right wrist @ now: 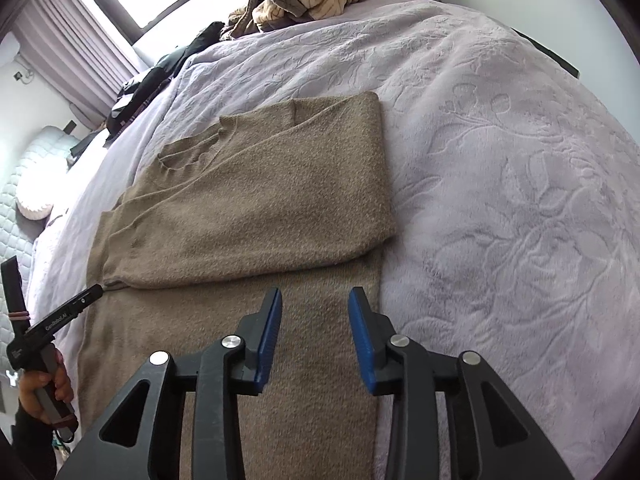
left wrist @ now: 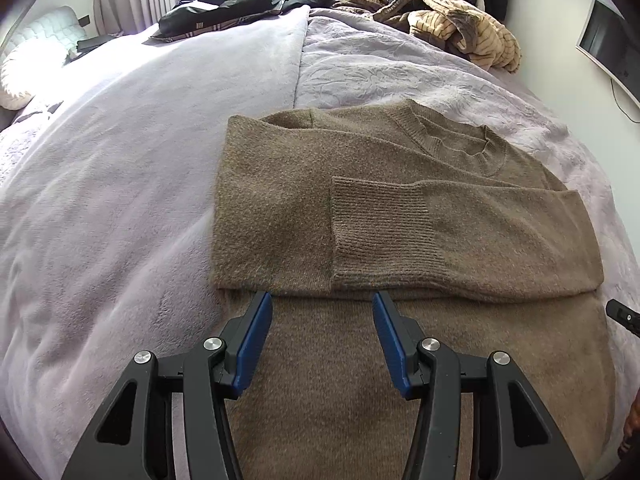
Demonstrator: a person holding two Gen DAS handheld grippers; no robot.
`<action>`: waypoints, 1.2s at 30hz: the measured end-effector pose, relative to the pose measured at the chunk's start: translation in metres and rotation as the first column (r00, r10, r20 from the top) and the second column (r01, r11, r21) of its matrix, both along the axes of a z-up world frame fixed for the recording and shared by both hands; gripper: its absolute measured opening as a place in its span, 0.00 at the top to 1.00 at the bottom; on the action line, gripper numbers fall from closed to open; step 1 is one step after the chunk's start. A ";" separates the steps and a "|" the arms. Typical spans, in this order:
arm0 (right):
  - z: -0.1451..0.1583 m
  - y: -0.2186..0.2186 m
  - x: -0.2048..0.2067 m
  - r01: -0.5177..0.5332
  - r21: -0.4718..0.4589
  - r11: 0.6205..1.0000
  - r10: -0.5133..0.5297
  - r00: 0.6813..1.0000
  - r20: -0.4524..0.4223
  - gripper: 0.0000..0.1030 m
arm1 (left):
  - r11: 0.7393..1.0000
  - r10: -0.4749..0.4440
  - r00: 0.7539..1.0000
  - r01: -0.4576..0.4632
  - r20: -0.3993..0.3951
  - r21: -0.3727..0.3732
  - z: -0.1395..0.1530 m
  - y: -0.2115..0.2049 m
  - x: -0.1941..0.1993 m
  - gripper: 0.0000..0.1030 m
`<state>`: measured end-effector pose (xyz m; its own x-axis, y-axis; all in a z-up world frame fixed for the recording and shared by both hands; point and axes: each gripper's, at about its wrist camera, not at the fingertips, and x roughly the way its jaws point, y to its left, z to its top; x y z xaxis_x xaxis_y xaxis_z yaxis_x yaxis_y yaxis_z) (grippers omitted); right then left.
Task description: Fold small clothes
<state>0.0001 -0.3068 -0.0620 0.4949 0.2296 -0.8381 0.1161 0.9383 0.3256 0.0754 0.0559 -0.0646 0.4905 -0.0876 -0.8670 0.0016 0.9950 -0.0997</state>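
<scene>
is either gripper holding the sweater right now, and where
Nothing is held: the left gripper and right gripper both stand open above the brown sweater.

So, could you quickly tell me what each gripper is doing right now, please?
Left gripper: open, holding nothing, above the brown sweater.
Right gripper: open, holding nothing, above the same sweater.

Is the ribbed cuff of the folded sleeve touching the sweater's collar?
Apart. In the left wrist view the ribbed cuff lies lower on the brown sweater, and a band of plain knit separates it from the collar.
</scene>
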 end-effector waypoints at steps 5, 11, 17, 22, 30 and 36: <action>0.002 0.002 -0.010 -0.004 0.005 1.000 0.004 1.000 0.002 0.54 | 1.000 -0.014 1.000 0.014 0.009 0.000 0.009 -0.001 -0.014 0.48; 0.005 0.005 -0.023 -0.012 0.011 1.000 0.012 1.000 0.007 0.46 | 0.999 -0.020 0.999 0.018 0.044 0.031 0.022 -0.004 -0.032 0.13; 0.010 0.011 -0.037 -0.022 0.021 1.000 0.022 1.000 0.017 0.37 | 0.999 -0.017 0.998 0.016 0.053 0.029 0.033 -0.006 -0.053 0.13; 0.017 0.017 -0.053 -0.041 0.013 0.999 0.040 0.998 0.041 0.22 | 0.997 -0.018 0.996 0.011 0.086 0.076 0.038 -0.009 -0.072 0.00; 0.018 0.027 -0.079 -0.098 0.056 0.994 0.095 0.993 0.066 0.21 | 0.999 -0.031 0.998 0.030 0.058 0.025 0.030 0.002 -0.104 0.00; 0.012 0.018 -0.107 -0.115 0.084 0.990 0.110 0.992 0.064 0.21 | 0.996 -0.039 0.999 0.040 0.015 -0.082 0.013 0.030 -0.138 0.00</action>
<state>-0.1065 -0.2888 -0.0497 0.5093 0.3579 -0.7826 -0.0103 0.9119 0.4103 -0.0625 0.0863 -0.0515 0.4967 -0.1779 -0.8495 0.0428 0.9826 -0.1807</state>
